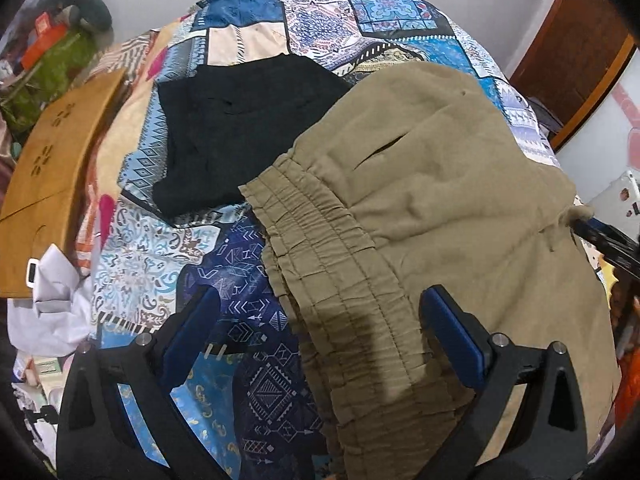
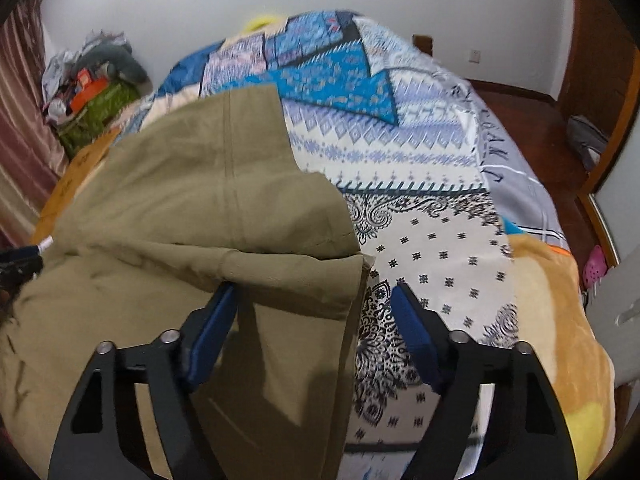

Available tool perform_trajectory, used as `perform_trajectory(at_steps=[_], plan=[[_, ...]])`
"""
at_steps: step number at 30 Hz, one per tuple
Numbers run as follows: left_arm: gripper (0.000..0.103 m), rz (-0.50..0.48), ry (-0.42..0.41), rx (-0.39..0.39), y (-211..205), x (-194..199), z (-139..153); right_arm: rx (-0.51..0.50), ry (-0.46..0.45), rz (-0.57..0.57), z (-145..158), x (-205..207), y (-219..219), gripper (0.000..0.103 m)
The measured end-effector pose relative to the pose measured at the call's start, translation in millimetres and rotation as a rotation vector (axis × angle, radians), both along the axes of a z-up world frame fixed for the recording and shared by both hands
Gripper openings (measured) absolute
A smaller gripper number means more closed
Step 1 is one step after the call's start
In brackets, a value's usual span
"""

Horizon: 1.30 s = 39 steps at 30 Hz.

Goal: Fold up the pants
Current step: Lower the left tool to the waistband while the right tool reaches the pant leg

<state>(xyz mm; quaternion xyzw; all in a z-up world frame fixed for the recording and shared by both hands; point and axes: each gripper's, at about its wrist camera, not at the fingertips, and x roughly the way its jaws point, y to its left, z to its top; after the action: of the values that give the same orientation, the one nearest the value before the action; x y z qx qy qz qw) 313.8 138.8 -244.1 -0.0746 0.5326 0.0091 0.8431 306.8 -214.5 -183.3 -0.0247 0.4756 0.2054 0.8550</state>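
Khaki pants [image 1: 432, 208] lie folded over on the patterned bedspread [image 1: 256, 360]. In the left wrist view the elastic waistband [image 1: 340, 264] runs between the fingers of my left gripper [image 1: 320, 308], which is open above it. In the right wrist view the pants [image 2: 180, 208] show a folded leg edge. My right gripper [image 2: 316, 300] is open over that edge, with the left finger [image 2: 212, 332] just under a fold of cloth. Neither gripper holds anything.
Black folded pants [image 1: 240, 128] lie on the bed beyond the khaki pair. A brown wooden board [image 1: 52, 184] and clutter sit at the left. The bedspread [image 2: 440, 216] extends right to the bed edge; wooden floor [image 2: 560, 168] and a door lie beyond.
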Motion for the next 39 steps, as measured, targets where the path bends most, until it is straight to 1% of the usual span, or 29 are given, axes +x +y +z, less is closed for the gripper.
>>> perform_trajectory(at_steps=[2, 3, 5, 6, 8, 10, 11, 15, 16, 17, 18, 20, 22, 25, 28, 30, 31, 33, 35, 37, 39], plan=[[0.092, -0.021, 0.003, -0.03, 0.8, 0.8, -2.2, -0.002, 0.03, 0.027, -8.3, 5.8, 1.0, 0.067], [0.09, -0.03, 0.003, -0.049, 1.3, 0.7, -2.6, 0.003, 0.044, 0.036, -12.6, 7.9, 1.0, 0.066], [0.079, -0.036, 0.002, -0.064, 0.8, 0.9, -2.0, 0.027, 0.06, 0.037, -15.3, 9.4, -0.4, 0.065], [0.076, -0.04, 0.0, -0.067, 0.4, 0.7, -1.4, 0.036, 0.068, 0.041, -15.7, 9.7, -1.1, 0.063], [0.068, -0.054, -0.005, -0.059, -1.3, 0.0, 0.3, 0.062, 0.082, 0.056, -15.7, 8.7, -1.7, 0.053], [0.066, -0.062, -0.014, -0.035, -4.1, -1.6, 2.0, 0.083, 0.093, 0.075, -16.4, 7.5, -0.8, 0.046], [0.065, -0.064, -0.018, -0.023, -5.0, -2.9, 2.5, 0.083, 0.095, 0.076, -16.9, 7.2, -0.6, 0.046], [0.066, -0.069, -0.042, 0.057, -11.5, -6.4, 3.6, 0.07, 0.093, 0.065, -18.9, 12.0, 2.3, 0.045], [0.066, -0.07, -0.038, 0.081, -12.9, -6.3, 2.1, 0.066, 0.092, 0.062, -19.3, 12.2, 2.8, 0.045], [0.066, -0.063, -0.03, 0.088, -13.2, -4.8, 0.1, 0.059, 0.089, 0.061, -19.5, 11.8, 3.8, 0.045], [0.067, -0.053, -0.023, 0.084, -11.7, -3.8, -1.5, 0.046, 0.086, 0.059, -19.5, 12.3, 5.5, 0.045], [0.073, -0.028, -0.014, 0.081, -7.7, -1.2, -4.2, 0.026, 0.082, 0.055, -18.9, 13.1, 8.2, 0.045], [0.076, -0.017, -0.012, 0.079, -4.7, -0.7, -5.4, 0.003, 0.078, 0.053, -17.8, 13.0, 10.6, 0.044], [0.076, -0.005, -0.01, 0.05, -1.8, -3.2, -3.1, -0.05, 0.056, 0.066, -11.2, 10.2, 15.2, 0.043], [0.076, 0.019, 0.005, 0.029, 2.5, -5.7, 3.6, -0.113, 0.005, 0.094, 0.2, 3.5, 18.4, 0.043], [0.076, 0.026, 0.004, 0.032, 3.7, -8.2, 9.2, -0.127, -0.033, 0.113, 10.6, -2.1, 17.9, 0.043], [0.077, 0.022, -0.004, 0.031, 4.1, -9.2, 12.9, -0.125, -0.044, 0.12, 15.2, -3.6, 17.1, 0.044], [0.084, 0.016, -0.023, 0.043, 3.8, -10.0, 19.6, -0.106, -0.061, 0.121, 25.2, -4.6, 14.4, 0.048], [0.097, 0.032, -0.046, 0.074, 4.8, -8.1, 26.3, -0.076, -0.073, 0.111, 33.4, -1.8, 11.3, 0.051], [0.099, 0.048, -0.062, 0.089, 6.1, -4.1, 29.3, -0.037, -0.083, 0.093, 40.6, 3.2, 7.6, 0.053], [0.099, 0.058, -0.057, 0.079, 9.1, 3.3, 28.4, -0.002, -0.088, 0.073, 45.4, 11.3, 5.3, 0.054]])
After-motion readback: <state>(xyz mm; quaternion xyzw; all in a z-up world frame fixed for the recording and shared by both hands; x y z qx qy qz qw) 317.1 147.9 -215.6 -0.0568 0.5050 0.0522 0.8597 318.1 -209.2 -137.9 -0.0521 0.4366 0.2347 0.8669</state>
